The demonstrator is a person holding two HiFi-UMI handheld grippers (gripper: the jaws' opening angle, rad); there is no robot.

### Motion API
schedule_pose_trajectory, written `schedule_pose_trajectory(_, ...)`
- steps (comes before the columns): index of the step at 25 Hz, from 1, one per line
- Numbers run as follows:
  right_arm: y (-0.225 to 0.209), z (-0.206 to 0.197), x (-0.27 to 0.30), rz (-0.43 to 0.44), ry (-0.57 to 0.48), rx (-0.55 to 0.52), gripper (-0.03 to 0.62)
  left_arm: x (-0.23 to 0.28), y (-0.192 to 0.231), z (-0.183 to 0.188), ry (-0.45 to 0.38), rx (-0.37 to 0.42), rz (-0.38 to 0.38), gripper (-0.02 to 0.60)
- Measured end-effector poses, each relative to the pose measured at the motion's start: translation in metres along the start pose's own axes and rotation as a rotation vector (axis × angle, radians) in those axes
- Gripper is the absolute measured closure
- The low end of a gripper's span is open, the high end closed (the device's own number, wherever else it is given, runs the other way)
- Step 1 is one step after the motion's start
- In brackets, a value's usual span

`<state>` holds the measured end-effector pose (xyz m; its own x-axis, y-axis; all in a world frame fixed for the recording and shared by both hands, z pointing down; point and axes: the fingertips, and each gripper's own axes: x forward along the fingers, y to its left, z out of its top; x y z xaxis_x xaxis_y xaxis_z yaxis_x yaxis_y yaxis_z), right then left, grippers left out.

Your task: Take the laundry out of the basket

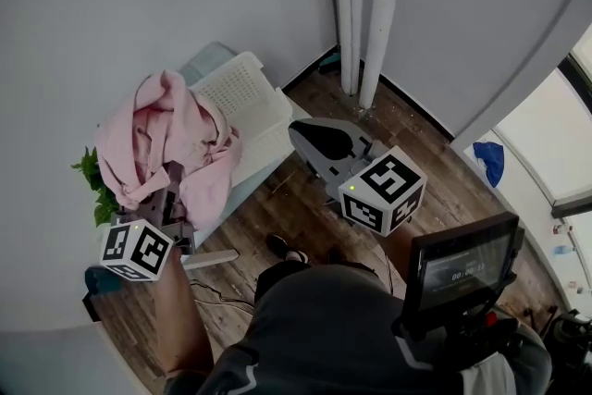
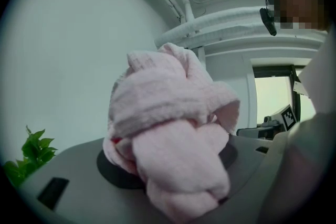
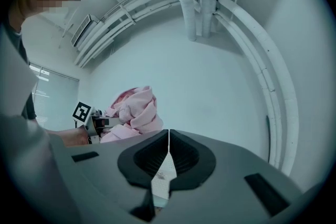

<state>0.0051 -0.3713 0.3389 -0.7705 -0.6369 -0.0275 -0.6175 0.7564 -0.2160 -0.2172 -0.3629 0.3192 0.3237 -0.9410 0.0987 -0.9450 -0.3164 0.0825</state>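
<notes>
The left tool (image 1: 165, 191) is clenched on a bunched pink fleecy garment (image 1: 171, 134), held up over the white laundry basket (image 1: 250, 88). The right tool (image 3: 168, 136) is closed and empty. The lift-out seems underway; next, carry the garment clear of the rim, then release it

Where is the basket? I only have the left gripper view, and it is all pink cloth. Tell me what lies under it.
Observer: The white basket stands by the wall. In the head view the pink cloth covers its left side.
Operator: Report the right gripper.
Observer: The right gripper has its jaws together with nothing between them.
Operator: Check the basket for more laundry.
Observer: I see none in the part that shows; the cloth hides the rest.
</notes>
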Motion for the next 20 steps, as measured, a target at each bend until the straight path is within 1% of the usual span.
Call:
schedule_pose_trajectory(6, 0.007, 0.007, 0.007, 0.034, -0.006, -0.013, 0.574, -0.030, -0.006, 0.011, -0.061, 0.016, 0.037, 0.290)
schedule_pose_trajectory(9, 0.014, 0.015, 0.015, 0.058, -0.007, -0.018, 0.574, -0.048, -0.003, 0.016, -0.078, 0.006, 0.072, 0.290)
schedule_pose_trajectory(12, 0.017, 0.016, 0.025, 0.076, -0.003, -0.018, 0.574, -0.056, 0.000, 0.017, -0.085, 0.020, 0.098, 0.290)
schedule_pose_trajectory(14, 0.032, 0.014, 0.033, 0.088, -0.001, -0.022, 0.575, -0.073, 0.008, 0.018, -0.095, 0.017, 0.108, 0.290)
schedule_pose_trajectory(18, 0.087, 0.013, 0.048, 0.120, 0.001, -0.051, 0.574, -0.127, 0.034, 0.016, -0.121, 0.007, 0.136, 0.290)
schedule_pose_trajectory(20, 0.106, 0.010, 0.053, 0.131, 0.004, -0.055, 0.574, -0.146, 0.045, 0.015, -0.126, 0.010, 0.150, 0.289)
